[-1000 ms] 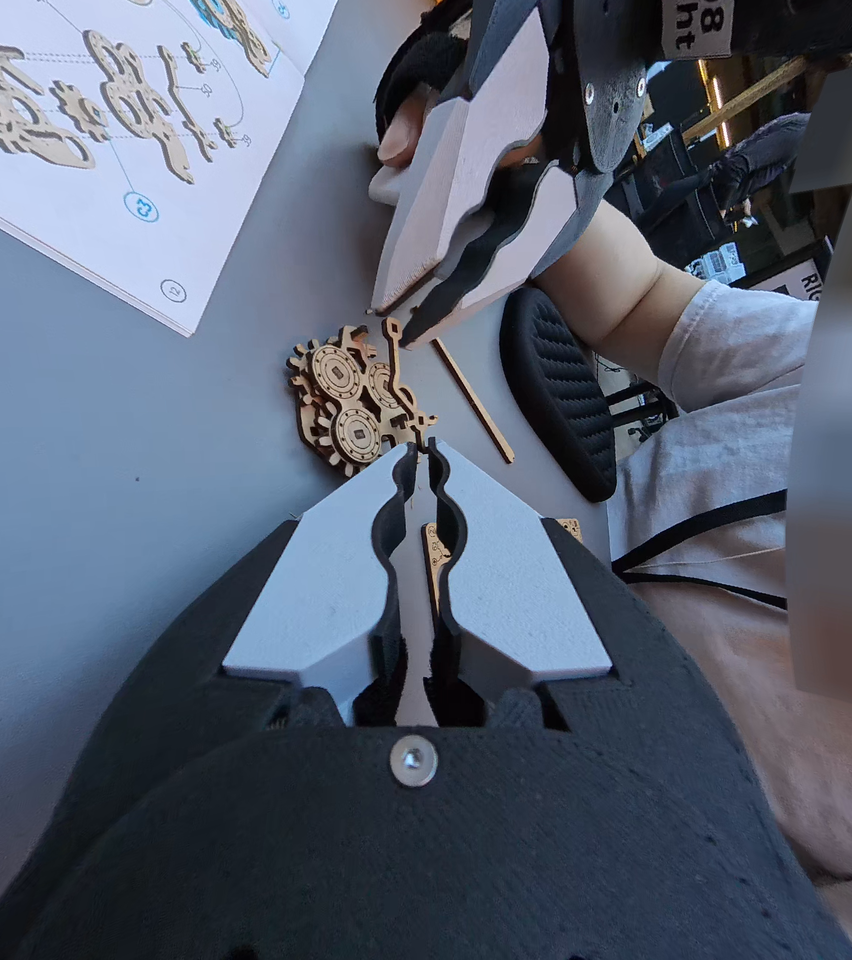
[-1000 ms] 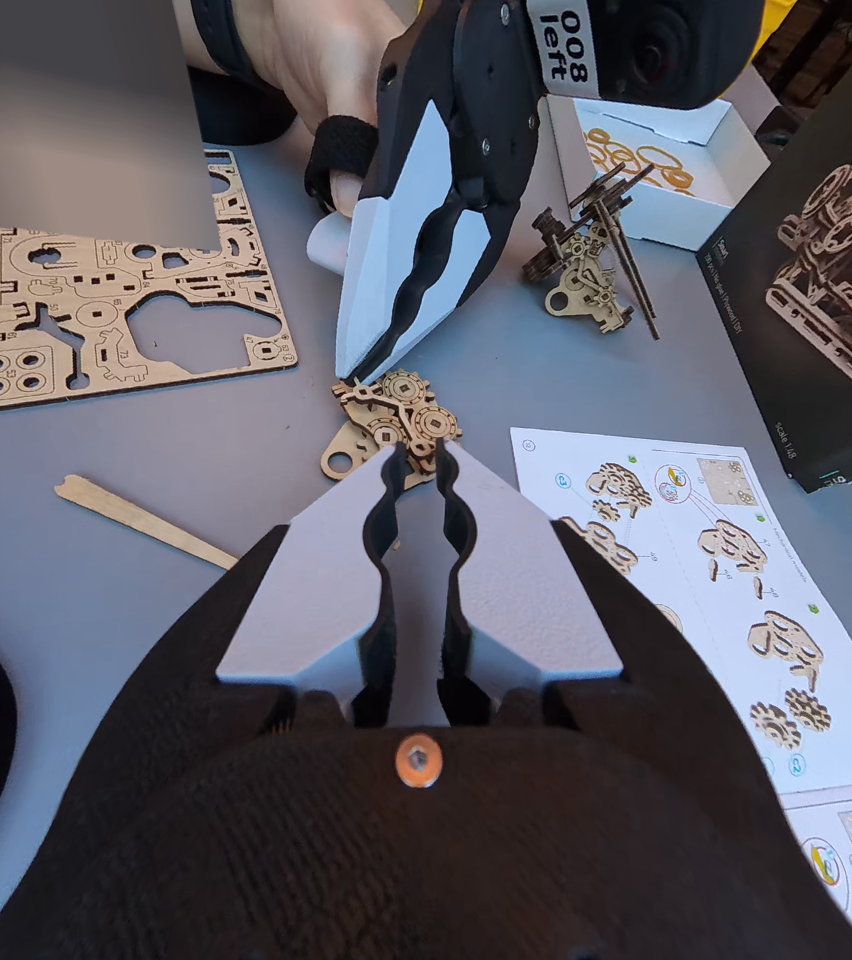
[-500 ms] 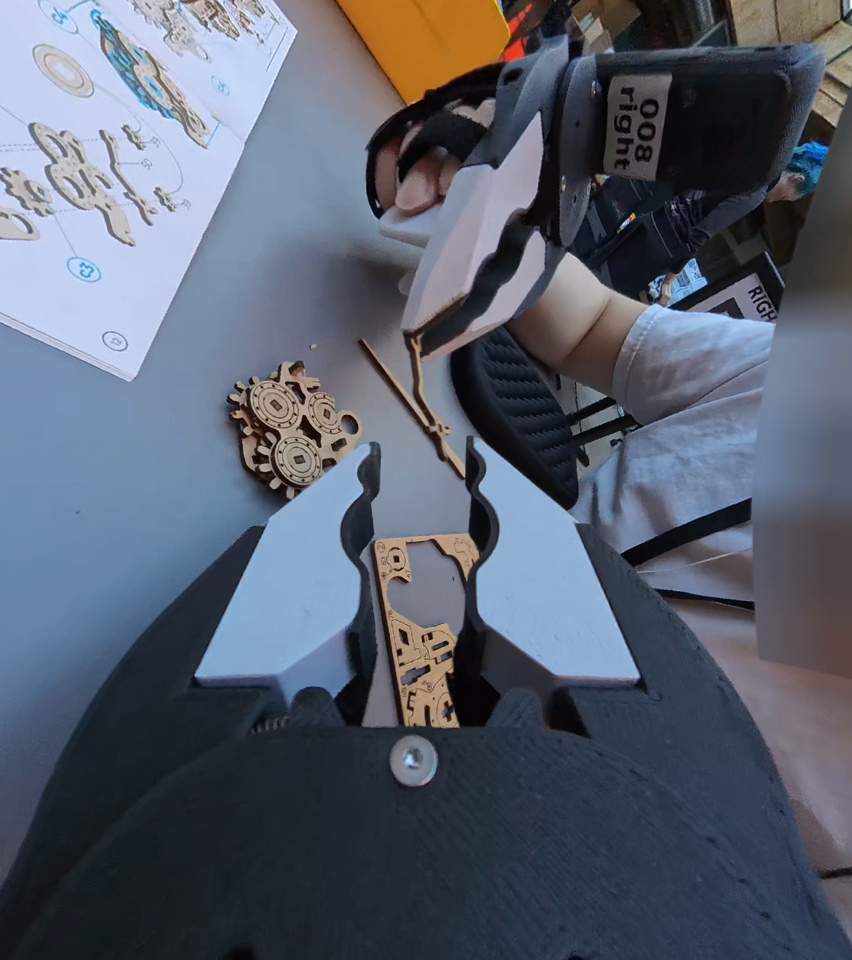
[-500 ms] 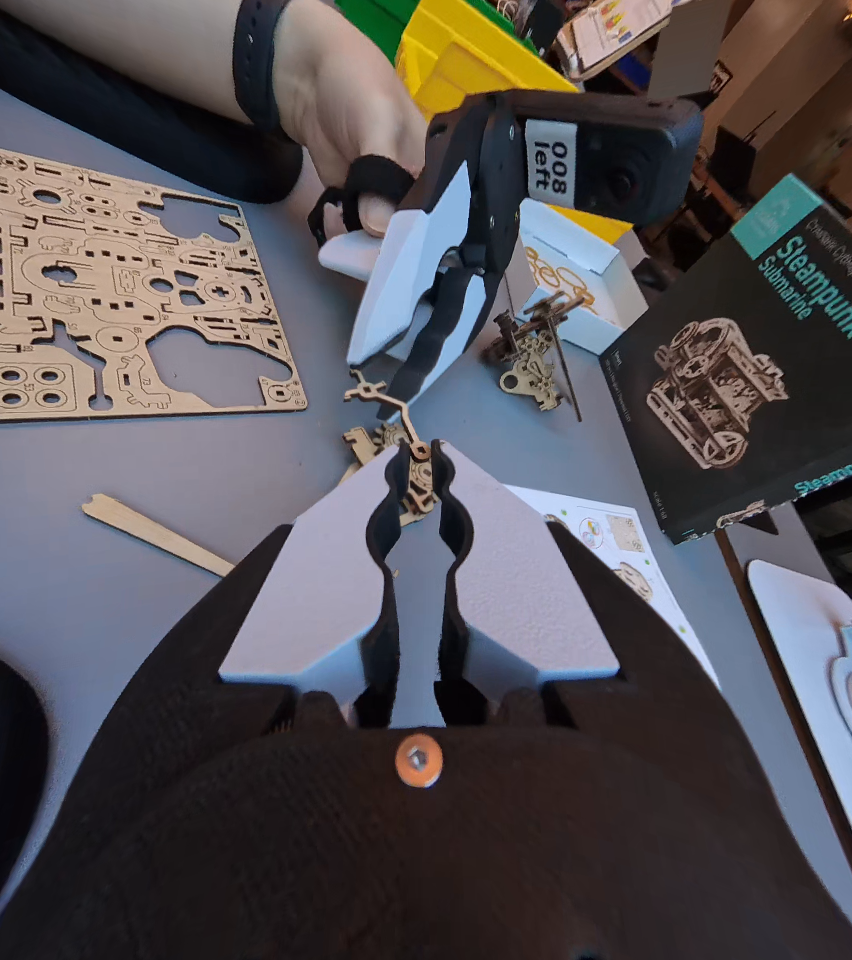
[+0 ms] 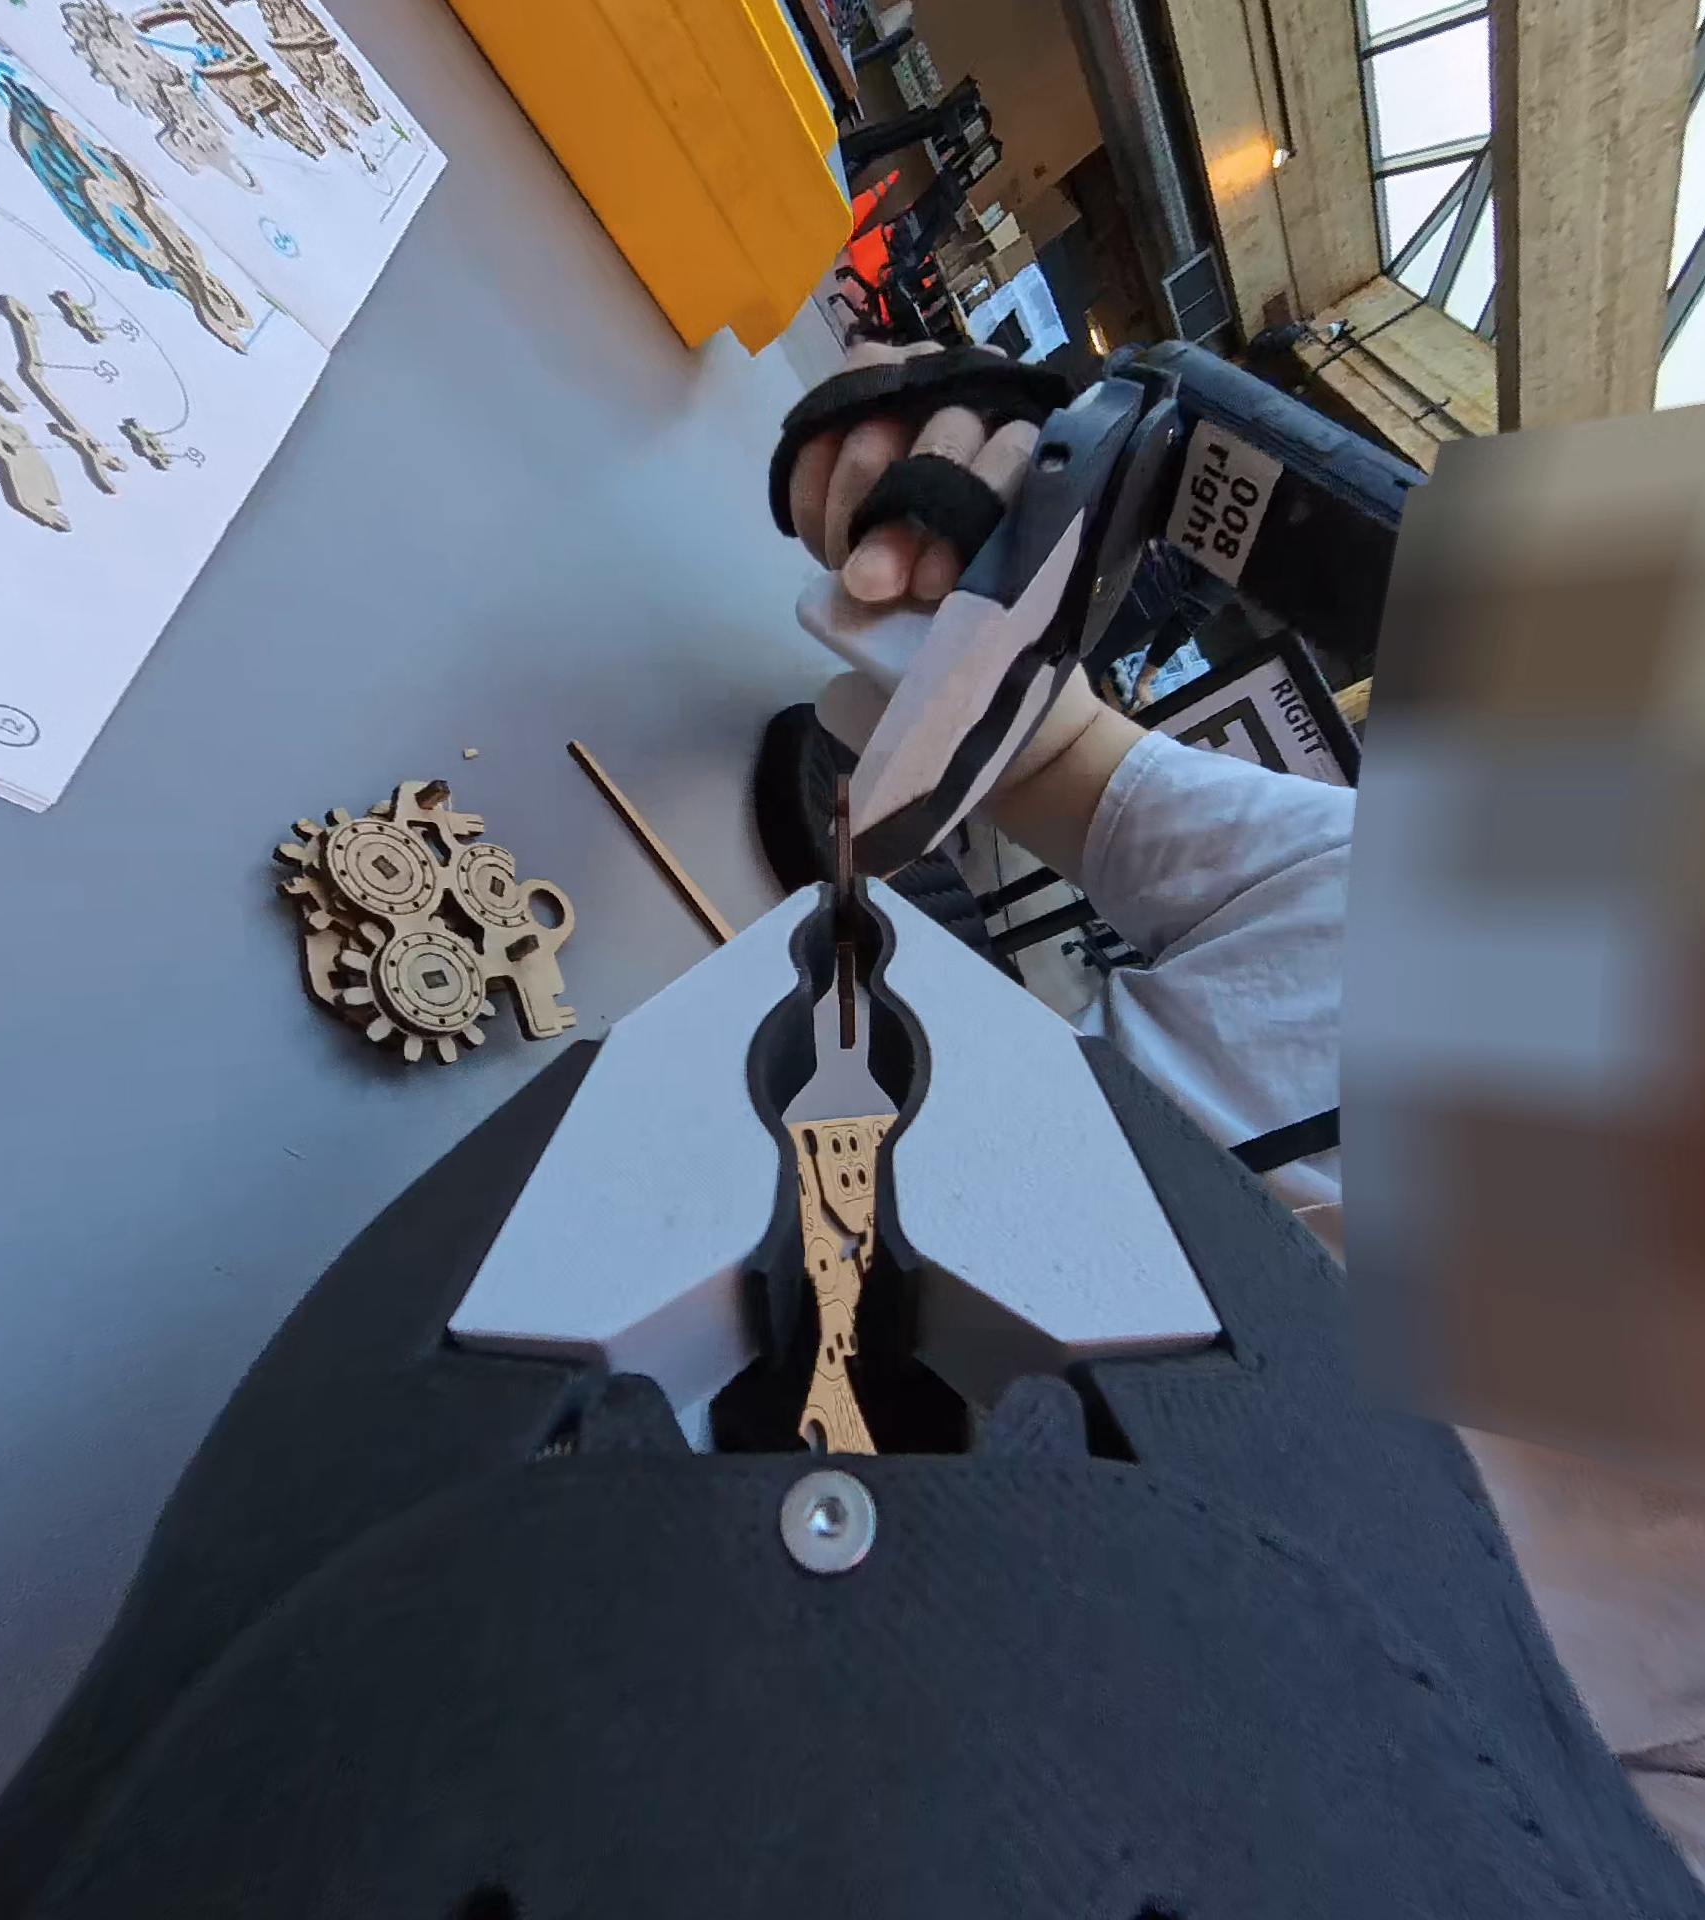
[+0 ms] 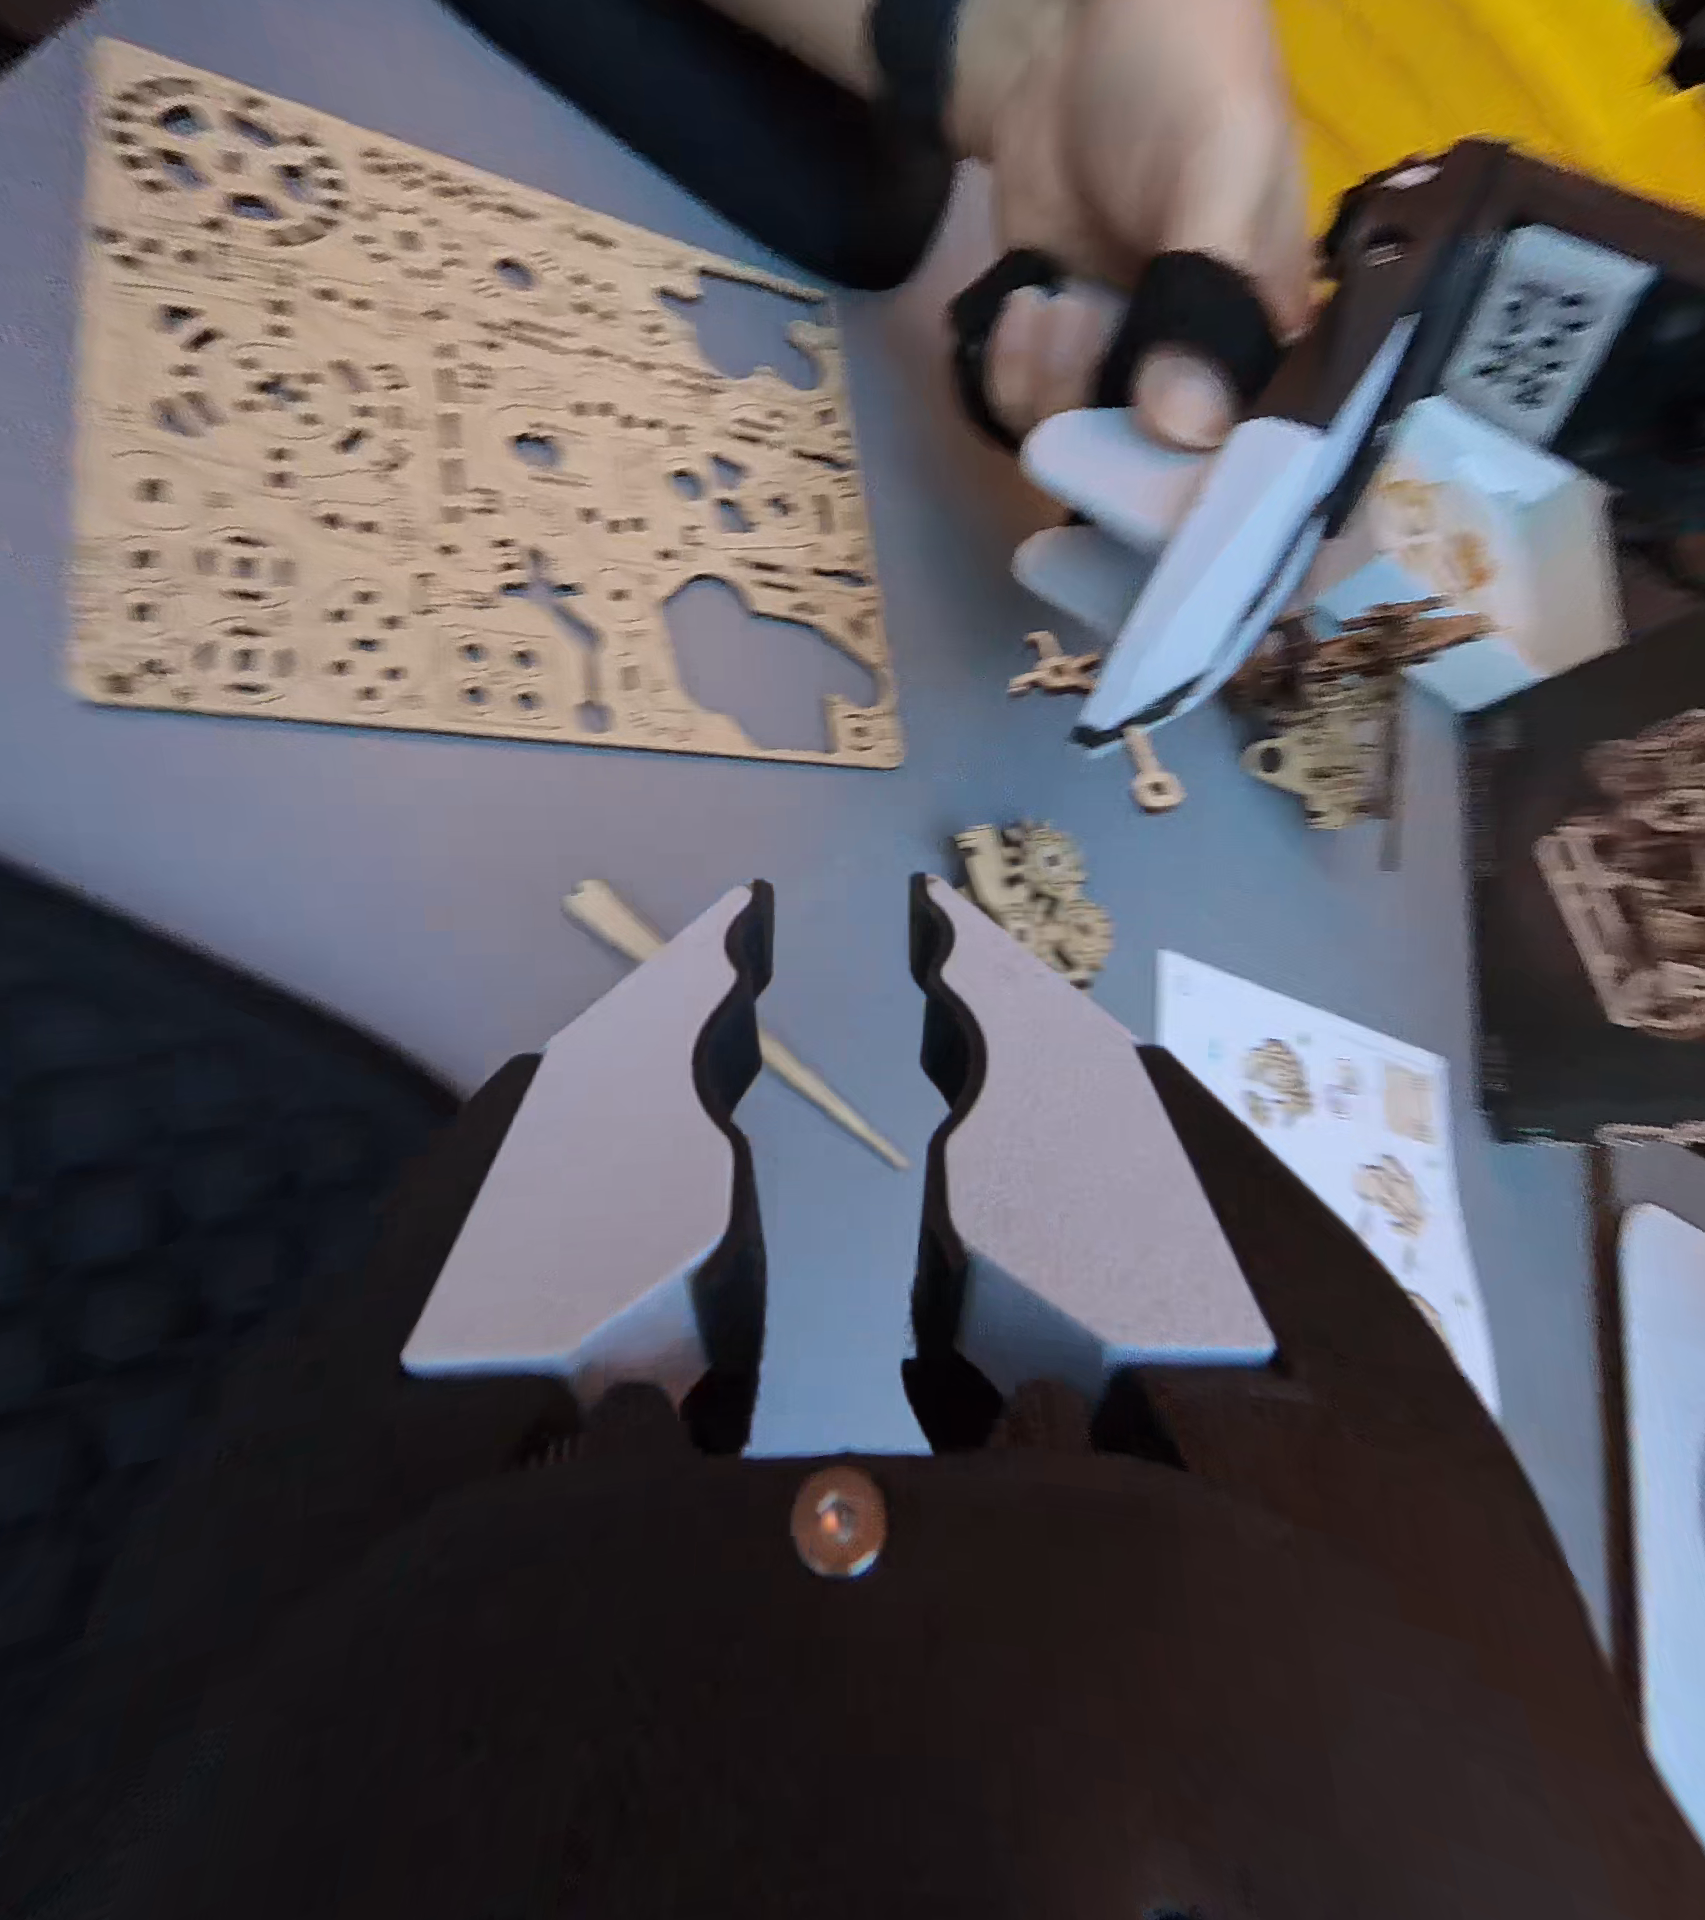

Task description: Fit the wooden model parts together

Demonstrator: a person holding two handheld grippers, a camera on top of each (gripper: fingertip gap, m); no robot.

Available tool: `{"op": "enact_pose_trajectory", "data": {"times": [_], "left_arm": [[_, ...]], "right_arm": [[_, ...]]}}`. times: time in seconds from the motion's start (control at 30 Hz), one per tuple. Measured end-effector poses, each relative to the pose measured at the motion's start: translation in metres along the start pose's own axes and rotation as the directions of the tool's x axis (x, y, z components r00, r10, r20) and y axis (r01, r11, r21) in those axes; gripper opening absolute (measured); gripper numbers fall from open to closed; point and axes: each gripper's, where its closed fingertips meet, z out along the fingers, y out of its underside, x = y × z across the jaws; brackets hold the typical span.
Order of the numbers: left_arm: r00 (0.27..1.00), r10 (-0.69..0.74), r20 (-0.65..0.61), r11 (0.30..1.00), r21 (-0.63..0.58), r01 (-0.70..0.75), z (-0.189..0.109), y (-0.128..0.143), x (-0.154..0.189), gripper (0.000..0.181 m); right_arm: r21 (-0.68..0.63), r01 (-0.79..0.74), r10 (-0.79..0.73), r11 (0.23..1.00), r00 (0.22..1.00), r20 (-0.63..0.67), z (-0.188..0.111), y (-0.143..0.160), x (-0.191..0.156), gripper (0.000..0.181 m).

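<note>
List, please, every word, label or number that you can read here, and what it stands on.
I cannot quote writing; these bear it.
White label on the right gripper.
Instruction booklet: circled step numbers.
Dark sign behind the sleeve.
Blurred label on the left gripper.
Dark box: blurred.

Left wrist camera sits just behind the left tool (image 5: 843, 894), close over the grey table (image 5: 152, 1143), tilted so it faces across the table toward the person and the hall behind. The right tool (image 5: 874, 847) shows just ahead of it.

Right wrist camera sits behind the right tool (image 6: 837, 904), higher up, looking down and forward over the table; picture is motion-blurred. The left tool (image 6: 1102, 732) shows farther off, upper right.

Both views share the gear assembly (image 5: 422, 925) (image 6: 1035, 904), the thin wooden stick (image 5: 650, 842) (image 6: 723, 1029) and the instruction sheet (image 5: 100, 343) (image 6: 1326, 1143), seen from roughly opposite sides.
</note>
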Motion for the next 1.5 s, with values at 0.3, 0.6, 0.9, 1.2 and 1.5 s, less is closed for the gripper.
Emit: {"op": "enact_pose_trajectory", "data": {"times": [0.3,0.6,0.9,1.2,1.5], "left_arm": [[0.999,-0.037,0.011,0.996,-0.083,0.038,-0.002,0.015,-0.011,0.000],[1.000,0.016,0.012,0.999,0.031,-0.016,-0.009,-0.006,0.001,0.000],[0.999,-0.037,-0.012,0.979,0.199,0.039,0.022,-0.020,0.014,0.000],[0.990,-0.108,-0.094,0.956,0.262,0.129,0.027,-0.024,0.015,0.000],[0.990,-0.093,-0.108,0.954,0.275,0.120,0.027,-0.026,0.021,0.000]], "right_arm": [[-0.359,0.269,-0.043,0.893,0.848,0.528,0.025,0.027,-0.057,0.029],[0.047,-0.097,0.092,0.994,0.991,0.095,0.013,-0.037,0.008,0.006],[0.856,-0.316,0.745,0.409,0.657,-0.114,-0.091,-0.062,0.098,0.006],[0.825,-0.165,0.672,0.541,0.675,-0.305,-0.099,-0.079,0.100,0.006],[0.808,-0.136,0.664,0.573,0.655,-0.360,-0.099,-0.078,0.100,0.006]]}}
